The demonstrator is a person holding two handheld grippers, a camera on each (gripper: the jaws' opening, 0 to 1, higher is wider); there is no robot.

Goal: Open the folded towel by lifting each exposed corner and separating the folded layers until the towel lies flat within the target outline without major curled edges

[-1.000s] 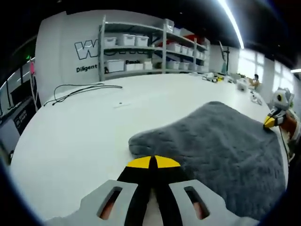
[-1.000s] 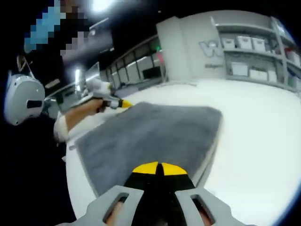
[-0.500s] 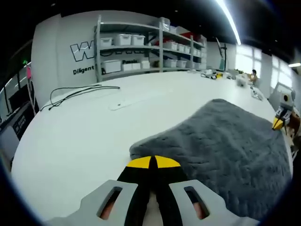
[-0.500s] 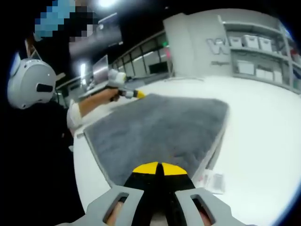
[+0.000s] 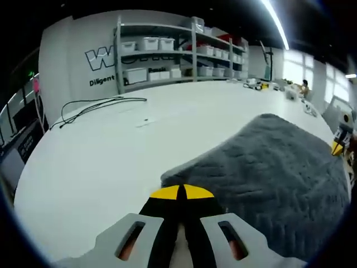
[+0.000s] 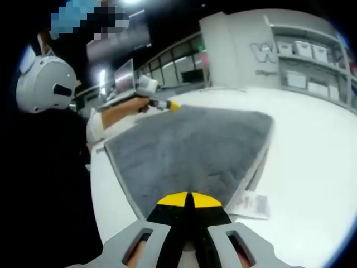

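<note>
White and broad, the bench (image 5: 100,151) is carrying a grey towel (image 5: 279,178), which is lying spread across its near side in what looks like a single flat layer, though whether a fold is remaining underneath cannot be told. No target outline can be made out on the surface.

From the left gripper (image 5: 181,193) the towel is stretching away ahead and to the right, its nearest corner sitting right at the yellow tips. The jaws are pressed together; whether they are pinching that corner or merely meeting beside it cannot be told. From the right gripper (image 6: 188,199) the towel (image 6: 189,151) is running forward and leftward, with a near edge directly under the closed tips, and again a grip on the cloth cannot be confirmed. Each gripper appears to be sitting at its own corner, so neither is clearly nearer; the towel's long axis seems to be running between them.

The right gripper view is showing a white label (image 6: 252,205) lying on the bench just past the towel's edge, and a person's arm (image 6: 114,113) reaching in with the left gripper. The left gripper view is showing shelves of bins (image 5: 167,56) against the far wall, a black cable (image 5: 95,104) trailing on the bench, and the right gripper's yellow tip (image 5: 338,146) at the towel's far side.
</note>
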